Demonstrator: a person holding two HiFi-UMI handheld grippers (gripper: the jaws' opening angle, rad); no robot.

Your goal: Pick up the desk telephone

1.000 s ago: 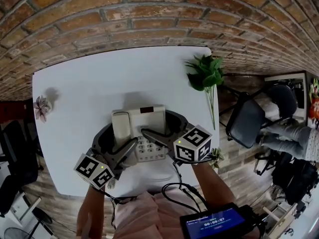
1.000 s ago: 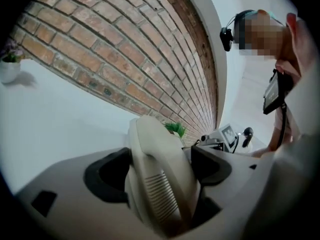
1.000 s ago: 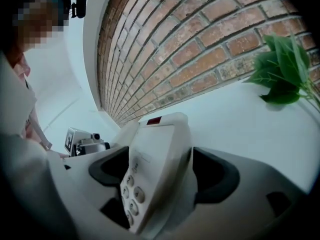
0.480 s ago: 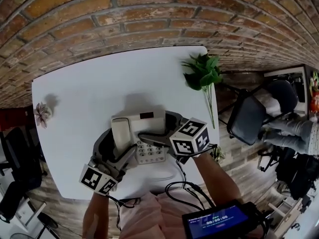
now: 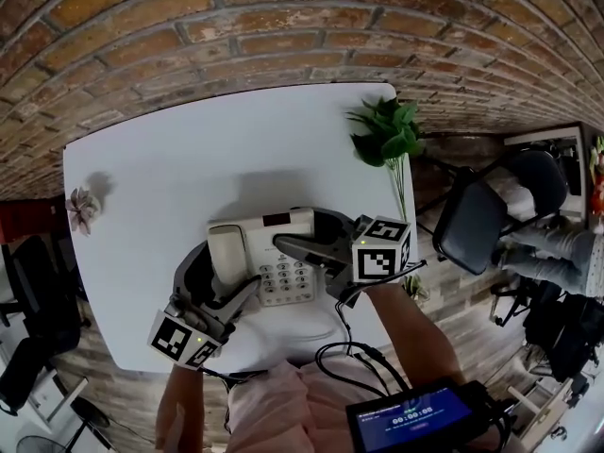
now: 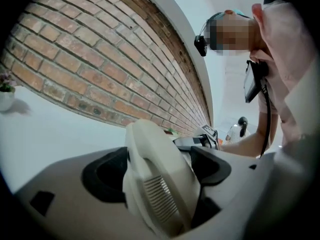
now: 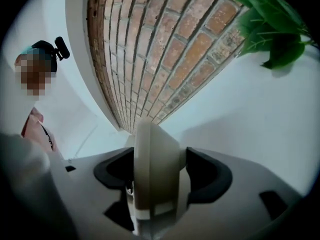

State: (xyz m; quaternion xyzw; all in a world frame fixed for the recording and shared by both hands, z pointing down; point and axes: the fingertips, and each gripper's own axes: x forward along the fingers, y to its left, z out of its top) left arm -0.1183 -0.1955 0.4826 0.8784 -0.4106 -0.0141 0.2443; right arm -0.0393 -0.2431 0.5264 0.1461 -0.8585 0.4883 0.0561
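The phone (image 5: pixel 274 239) sits on the white table (image 5: pixel 189 159), toward its near edge, with the handset along its left side. It looks to be resting on the table, not yet raised. The step in hand is to get a hold on both sides before the lift.

To do it well, I would let the right side finish its squeeze before any upward pull. Then raise both hands together and at the same pace, so the base stays flat and the handset stays in its cradle. A tilt toward either side is the main risk, as the handset only lies loose on top. The plant (image 5: pixel 387 135) at the far right is well apart and should not get in the way.

The left gripper (image 5: pixel 226 272) has come in from the near left. Its jaws stand wide and steady, and the handset side of the phone fills the space between them. In the left gripper view its pads (image 6: pixel 107 174) seem to bear on that side.

The right gripper (image 5: pixel 300 227) reaches in from the right, and its jaws are closing. In its own view the right edge of the phone stands upright between the pads (image 7: pixel 210 174). As far as I can judge, they already meet its two faces
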